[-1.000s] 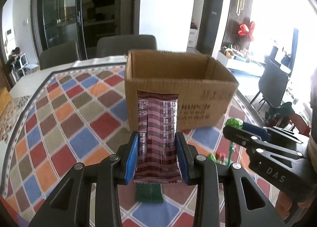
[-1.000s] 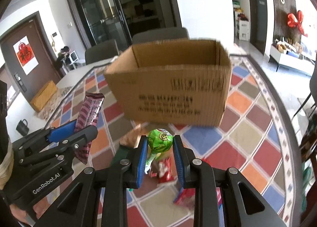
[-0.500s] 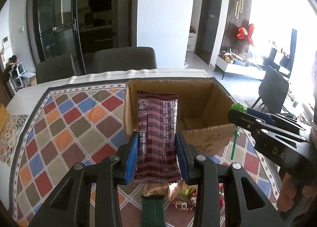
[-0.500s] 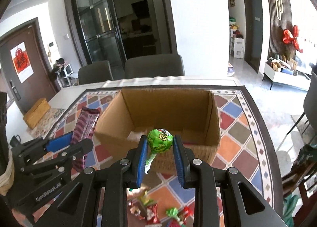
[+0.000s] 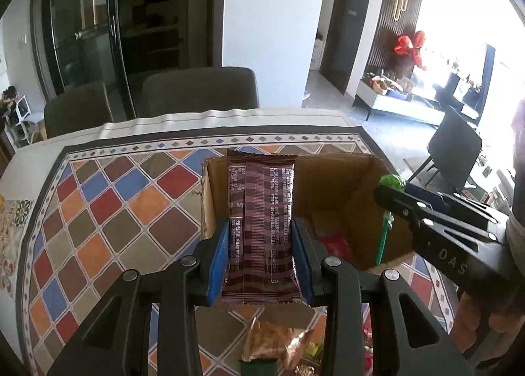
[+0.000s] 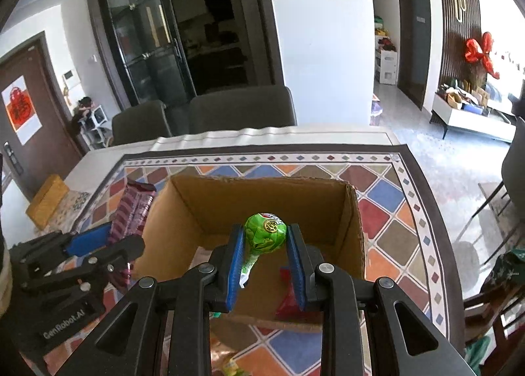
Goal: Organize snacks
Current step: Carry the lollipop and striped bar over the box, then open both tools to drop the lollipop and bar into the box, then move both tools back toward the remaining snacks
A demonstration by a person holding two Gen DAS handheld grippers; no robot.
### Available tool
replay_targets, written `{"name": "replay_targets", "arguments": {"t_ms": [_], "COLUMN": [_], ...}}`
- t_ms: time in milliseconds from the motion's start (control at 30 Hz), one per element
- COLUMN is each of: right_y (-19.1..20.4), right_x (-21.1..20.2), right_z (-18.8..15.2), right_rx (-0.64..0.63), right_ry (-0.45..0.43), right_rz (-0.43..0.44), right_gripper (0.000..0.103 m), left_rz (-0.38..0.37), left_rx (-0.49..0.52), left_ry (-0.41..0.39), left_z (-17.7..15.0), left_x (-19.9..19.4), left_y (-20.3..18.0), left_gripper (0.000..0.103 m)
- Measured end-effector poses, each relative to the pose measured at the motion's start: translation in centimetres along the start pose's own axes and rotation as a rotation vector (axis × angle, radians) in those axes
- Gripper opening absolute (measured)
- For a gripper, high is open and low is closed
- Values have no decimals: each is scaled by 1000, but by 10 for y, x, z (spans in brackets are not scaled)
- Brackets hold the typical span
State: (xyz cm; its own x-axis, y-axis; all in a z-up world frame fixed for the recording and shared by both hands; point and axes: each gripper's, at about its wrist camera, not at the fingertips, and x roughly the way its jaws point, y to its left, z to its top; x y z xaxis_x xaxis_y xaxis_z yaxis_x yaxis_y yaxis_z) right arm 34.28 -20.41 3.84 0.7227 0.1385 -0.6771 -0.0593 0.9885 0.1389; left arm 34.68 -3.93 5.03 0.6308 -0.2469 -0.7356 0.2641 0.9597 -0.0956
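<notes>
My left gripper (image 5: 261, 257) is shut on a maroon snack bar packet (image 5: 261, 208), held upright above the near left part of an open cardboard box (image 5: 344, 185). My right gripper (image 6: 265, 264) is shut on a green lollipop (image 6: 265, 233), held over the box's (image 6: 262, 198) near edge. The lollipop (image 5: 390, 183) and right gripper also show at the right of the left wrist view. The left gripper (image 6: 101, 244) with the packet (image 6: 131, 208) shows at the left of the right wrist view. Red wrapped snacks (image 6: 288, 294) lie inside the box.
The box stands on a table with a colourful diamond-pattern cloth (image 5: 115, 211). Several loose snacks, among them a golden packet (image 5: 272, 343), lie on the cloth in front of the box. Grey chairs (image 5: 200, 90) stand behind the table. A yellow box (image 6: 47, 200) sits at far left.
Both grippers have risen and moved forward over the box, each still holding its snack. The view now looks down into the box instead of at its side.
</notes>
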Motion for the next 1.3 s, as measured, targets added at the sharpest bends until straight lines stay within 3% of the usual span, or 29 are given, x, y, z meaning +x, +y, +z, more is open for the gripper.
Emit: {"name": "replay_targets", "arguments": {"t_ms": [100,233,333,467,733,967,1300], "right_y": [-3,-6,-7,-8,0,4,1], "right_x": [11,20,22,13,-21,-49,-59], "right_z": [0,0,0,-6,-27,-48,-85], "right_rx": [6,6,-4,-19,-71,-100,-109], "right_ry": [15,31,38,30,1,-30,4], "right_rz": [-14,-29,-53,-76,-24,-3,32], "right_gripper": [27,27,39,41,41,41,41], "left_rz": [-9,8,26,56,21,68,64], "left_rx": [2,22,18,30,34,69,81], "left_ry": [33,38,30,13,-20,-55,-26], "left_z": [4,6,4,-4,-31,-53,-99], "left_x": [13,21,18,6,-29,-53,-62], "left_y": [-1,-6,-6,-9,-18,-32,-44], "left_gripper": [37,44,58,58,60,62,62]}}
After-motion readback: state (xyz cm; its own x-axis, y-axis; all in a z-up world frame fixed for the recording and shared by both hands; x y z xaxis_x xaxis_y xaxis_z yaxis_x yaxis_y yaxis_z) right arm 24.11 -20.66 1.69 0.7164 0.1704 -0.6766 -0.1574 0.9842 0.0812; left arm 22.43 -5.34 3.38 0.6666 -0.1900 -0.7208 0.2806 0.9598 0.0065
